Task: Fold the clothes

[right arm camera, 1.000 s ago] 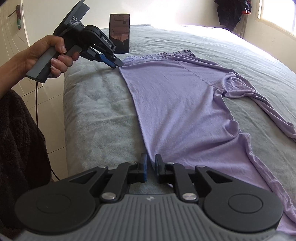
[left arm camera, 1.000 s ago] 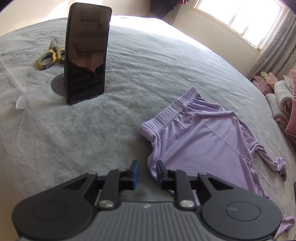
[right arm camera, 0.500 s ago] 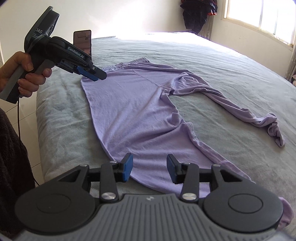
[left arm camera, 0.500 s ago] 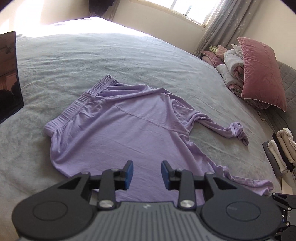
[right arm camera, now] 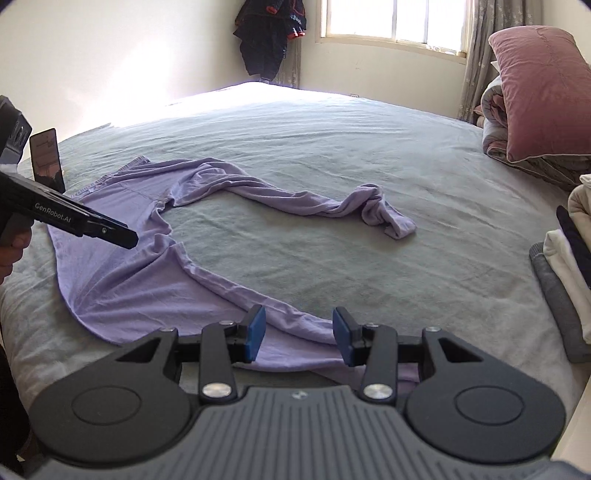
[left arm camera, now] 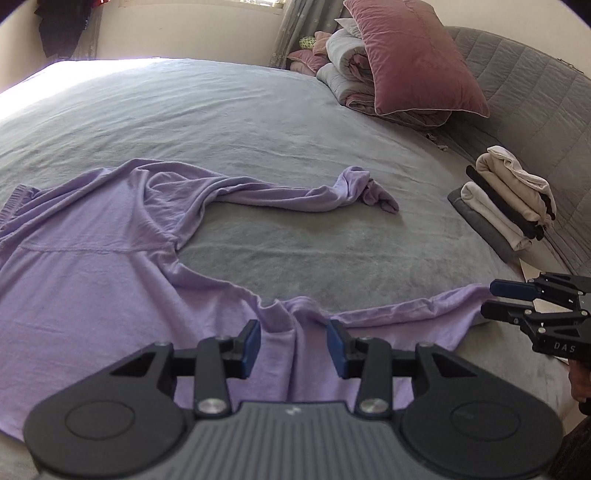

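Note:
A lilac pair of trousers lies spread on the grey bed, waistband at the far left, one leg curling away to a bunched cuff. My left gripper is open just above the near leg, holding nothing. My right gripper is open over the near leg's end, empty. It also shows in the left wrist view, at the cuff of the near leg. The trousers show in the right wrist view, with the left gripper above them.
A stack of folded clothes sits on the bed at the right. A pink pillow leans on rolled bedding by the grey headboard. A phone on a stand is at the bed's left edge. Dark clothes hang by the window.
Both grippers have opened wider and swung right along the trousers, from the waistband side to the leg ends. The phone has left the left wrist view.

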The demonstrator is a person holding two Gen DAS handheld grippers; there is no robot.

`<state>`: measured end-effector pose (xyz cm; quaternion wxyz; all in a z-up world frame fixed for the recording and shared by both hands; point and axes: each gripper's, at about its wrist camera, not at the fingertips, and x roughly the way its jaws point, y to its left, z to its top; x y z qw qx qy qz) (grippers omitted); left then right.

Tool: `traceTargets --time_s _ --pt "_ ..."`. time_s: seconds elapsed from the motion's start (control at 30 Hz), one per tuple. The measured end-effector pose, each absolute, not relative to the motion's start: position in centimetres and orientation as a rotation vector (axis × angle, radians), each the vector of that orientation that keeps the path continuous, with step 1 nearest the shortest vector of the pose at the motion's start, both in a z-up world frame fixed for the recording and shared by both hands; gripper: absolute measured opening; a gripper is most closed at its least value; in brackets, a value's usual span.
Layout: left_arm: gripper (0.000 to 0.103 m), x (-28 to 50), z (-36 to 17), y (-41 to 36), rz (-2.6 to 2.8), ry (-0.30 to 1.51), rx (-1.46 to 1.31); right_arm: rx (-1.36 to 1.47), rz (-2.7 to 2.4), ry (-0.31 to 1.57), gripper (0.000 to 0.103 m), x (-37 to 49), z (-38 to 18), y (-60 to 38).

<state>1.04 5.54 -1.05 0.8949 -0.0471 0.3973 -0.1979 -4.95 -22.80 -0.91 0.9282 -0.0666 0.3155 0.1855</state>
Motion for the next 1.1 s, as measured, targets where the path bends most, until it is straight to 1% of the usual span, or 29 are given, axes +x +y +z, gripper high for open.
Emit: traceTargets --time_s 0.1,0.33,0.57,0.7,0.77,0.8,0.83,1.1 --pt "0.043 1.5 -1.1 2.6 -0.458 0.818 -0.047 -0.097 0.300 0.655 0.045 -4.5 -1.1 -26.0" --pt "0.044 2.8 -1.9 -1.7 -0.517 0.830 0.030 -0.037 0.214 0.683 0.042 -4.0 -1.9 -30.2" --pt "0.044 3.5 -3.4 -4.3 -0.540 0.872 0.071 0.087 0.256 0.771 0.041 -3.3 -3.2 -32.4" --pt "0.044 3.7 -3.4 -4.7 -0.550 0.870 0.073 0.211 0.302 0.828 0.040 -2.4 -4.1 -32.9" --pt "0.044 3.8 -3.4 -4.6 -0.553 0.870 0.065 0.252 0.320 0.844 0.030 -1.8 -4.3 -32.6" --pt "0.044 3.8 -3.3 -4.6 -0.554 0.870 0.058 0.262 0.326 0.844 0.015 -1.6 -4.2 -32.4" --pt "0.044 3.8 -3.3 -4.5 -0.556 0.870 0.052 0.273 0.333 0.844 0.012 -1.4 -4.1 -32.2" --pt "0.044 3.9 -2.6 -3.5 -0.542 0.858 0.020 0.344 0.419 0.769 0.012 0.5 -1.4 -28.8"
